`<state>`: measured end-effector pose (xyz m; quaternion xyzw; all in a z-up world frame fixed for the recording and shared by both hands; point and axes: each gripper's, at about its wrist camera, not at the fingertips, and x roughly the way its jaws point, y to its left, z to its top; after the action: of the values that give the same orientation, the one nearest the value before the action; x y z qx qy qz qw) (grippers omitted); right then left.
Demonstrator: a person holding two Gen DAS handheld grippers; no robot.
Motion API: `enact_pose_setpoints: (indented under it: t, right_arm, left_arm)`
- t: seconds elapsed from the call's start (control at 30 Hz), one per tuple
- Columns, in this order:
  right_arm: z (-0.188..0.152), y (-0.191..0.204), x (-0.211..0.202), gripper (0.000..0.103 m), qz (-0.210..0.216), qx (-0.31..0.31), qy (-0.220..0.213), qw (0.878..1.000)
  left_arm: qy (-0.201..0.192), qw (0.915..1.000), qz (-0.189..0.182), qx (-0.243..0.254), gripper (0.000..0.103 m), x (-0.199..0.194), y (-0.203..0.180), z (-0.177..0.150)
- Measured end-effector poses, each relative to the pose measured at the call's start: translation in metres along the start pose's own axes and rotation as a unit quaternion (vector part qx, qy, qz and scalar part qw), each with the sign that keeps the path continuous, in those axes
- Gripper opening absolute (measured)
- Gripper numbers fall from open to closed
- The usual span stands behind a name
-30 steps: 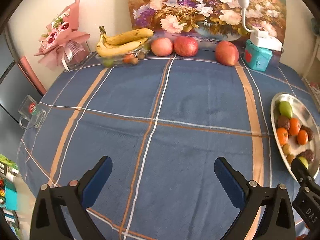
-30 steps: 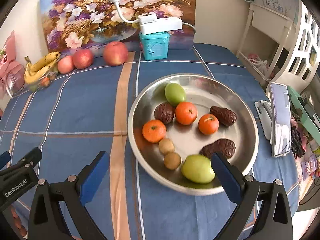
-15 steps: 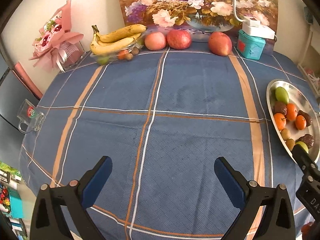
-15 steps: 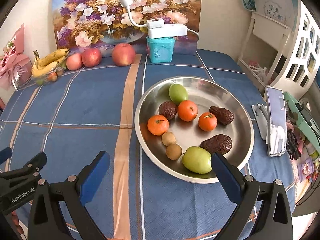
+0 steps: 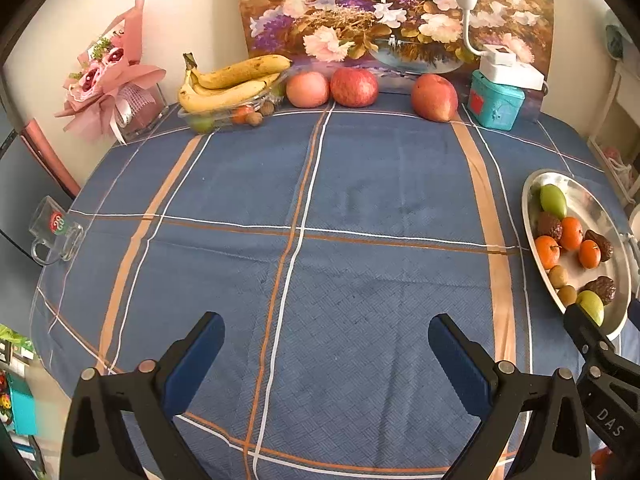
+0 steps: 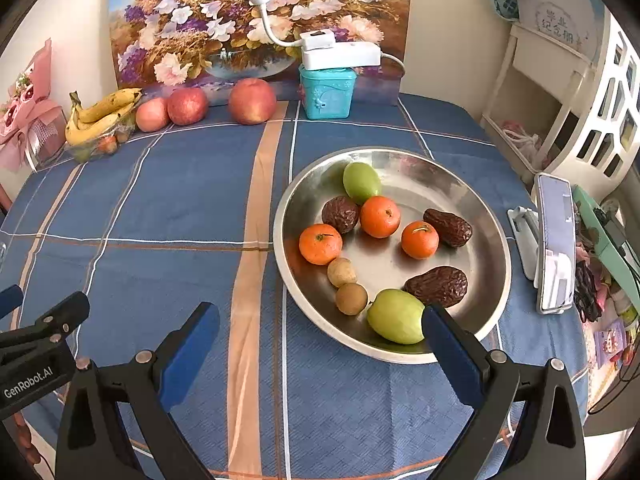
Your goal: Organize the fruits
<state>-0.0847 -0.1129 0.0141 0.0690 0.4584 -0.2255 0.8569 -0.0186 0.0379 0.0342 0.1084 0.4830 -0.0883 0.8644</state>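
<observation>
A round steel plate (image 6: 490, 236) (image 5: 596, 208) on the blue checked tablecloth holds several small fruits: two green ones (image 6: 396, 316), three oranges (image 6: 380, 216), dark wrinkled dates (image 6: 438, 286) and two brown longans (image 6: 351, 298). Bananas (image 5: 232, 84) lie on a clear tray with small fruits at the back left, beside three red apples (image 5: 354, 87). My left gripper (image 5: 326, 340) is open over bare cloth near the front edge. My right gripper (image 6: 320, 330) is open just in front of the plate, its right finger (image 6: 452, 344) at the near rim. Both hold nothing.
A teal box (image 5: 496, 104) with a white lamp base stands at the back before a flower painting. A pink bouquet (image 5: 108, 88) sits back left, a glass mug (image 5: 56, 232) at the left edge. A phone on a stand (image 6: 554, 240) lies right of the plate.
Both grippers have drawn back and up from the table, so the plate and back-row fruit look smaller and farther. Both stay open. No fruit has moved.
</observation>
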Motion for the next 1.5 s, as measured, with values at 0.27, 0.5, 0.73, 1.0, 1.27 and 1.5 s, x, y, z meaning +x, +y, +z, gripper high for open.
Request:
enact_pose_setpoints:
  t: [0.27, 0.5, 0.73, 1.0, 1.27, 1.5]
  right_arm:
    - [-0.0005, -0.0005, 0.0000, 0.101, 0.006, 0.001, 0.003, 1.000]
    - [-0.0009, 0.0009, -0.0003, 0.101, 0.007, 0.000, 0.006, 1.000]
    - [-0.0014, 0.0020, -0.0001, 0.101, 0.008, -0.002, 0.007, 1.000]
    - [-0.0023, 0.0009, 0.0019, 0.101, 0.016, 0.000, 0.012, 1.000]
    - [-0.0022, -0.0002, 0.0022, 0.101, 0.018, 0.002, 0.014, 1.000]
    - [-0.0028, -0.0005, 0.0027, 0.101, 0.019, 0.002, 0.014, 1.000]
  left_arm:
    - [-0.002, 1.0000, -0.002, 0.001, 0.103, -0.0004, 0.0000, 0.0007]
    - [-0.004, 1.0000, -0.002, 0.000, 0.103, -0.0018, 0.0001, 0.0019]
    - [-0.004, 1.0000, -0.002, 0.001, 0.103, -0.0017, 0.0011, 0.0024]
    - [-0.004, 1.0000, -0.001, 0.000, 0.103, -0.0018, 0.0015, 0.0027]
    - [-0.004, 1.0000, 0.000, -0.002, 0.103, -0.0021, 0.0004, 0.0019]
    - [-0.004, 1.0000, 0.000, -0.001, 0.103, -0.0025, 0.0007, 0.0020]
